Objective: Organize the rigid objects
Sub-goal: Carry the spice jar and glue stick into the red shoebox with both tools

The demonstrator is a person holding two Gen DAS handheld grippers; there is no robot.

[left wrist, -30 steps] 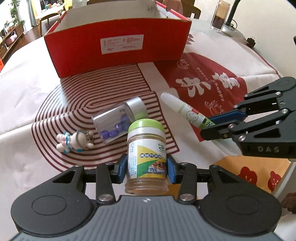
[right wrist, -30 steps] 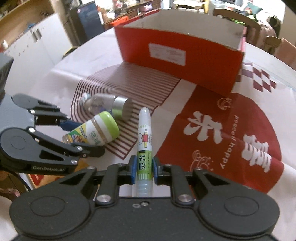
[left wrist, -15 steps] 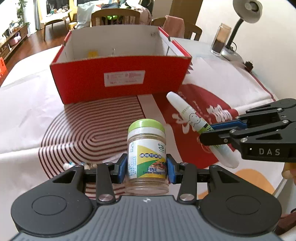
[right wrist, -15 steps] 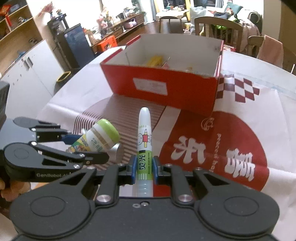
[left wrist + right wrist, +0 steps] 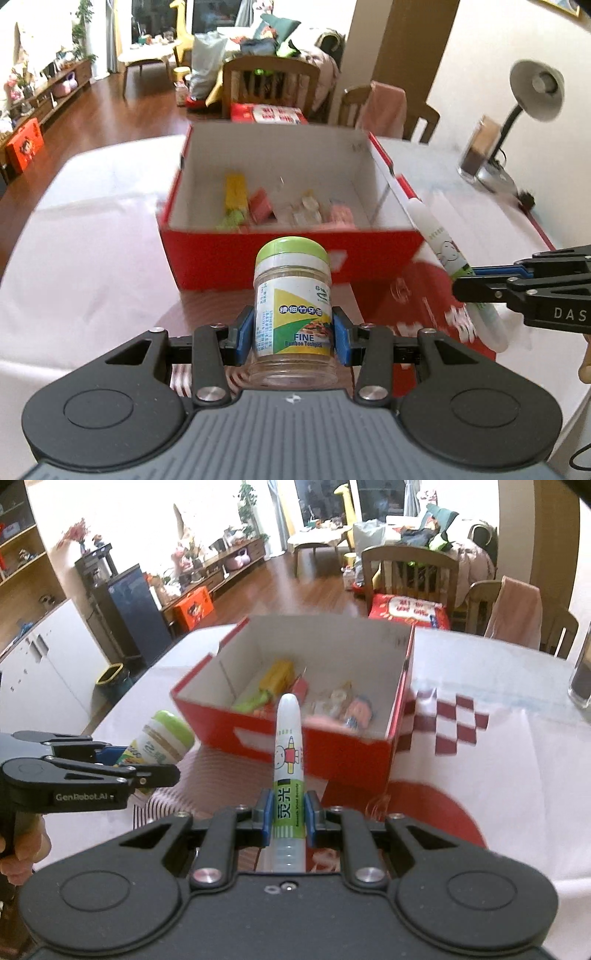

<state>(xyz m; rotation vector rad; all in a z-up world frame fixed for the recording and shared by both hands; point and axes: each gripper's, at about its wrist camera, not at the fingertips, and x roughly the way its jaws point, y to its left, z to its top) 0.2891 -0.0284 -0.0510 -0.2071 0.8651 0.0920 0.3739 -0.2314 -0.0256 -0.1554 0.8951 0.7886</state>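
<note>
The table (image 5: pixel 74 236) carries a red and white cloth, and on it stands an open red box (image 5: pixel 295 254) holding several small items (blurred, so I cannot name them). The left gripper (image 5: pixel 293 334) is clamped on a toothpick jar (image 5: pixel 293 310) with a green lid, held upright above the table just before the box's near wall. The right gripper (image 5: pixel 286 814) is closed on a white glue pen (image 5: pixel 289 771), its tip pointing toward the box.
</note>
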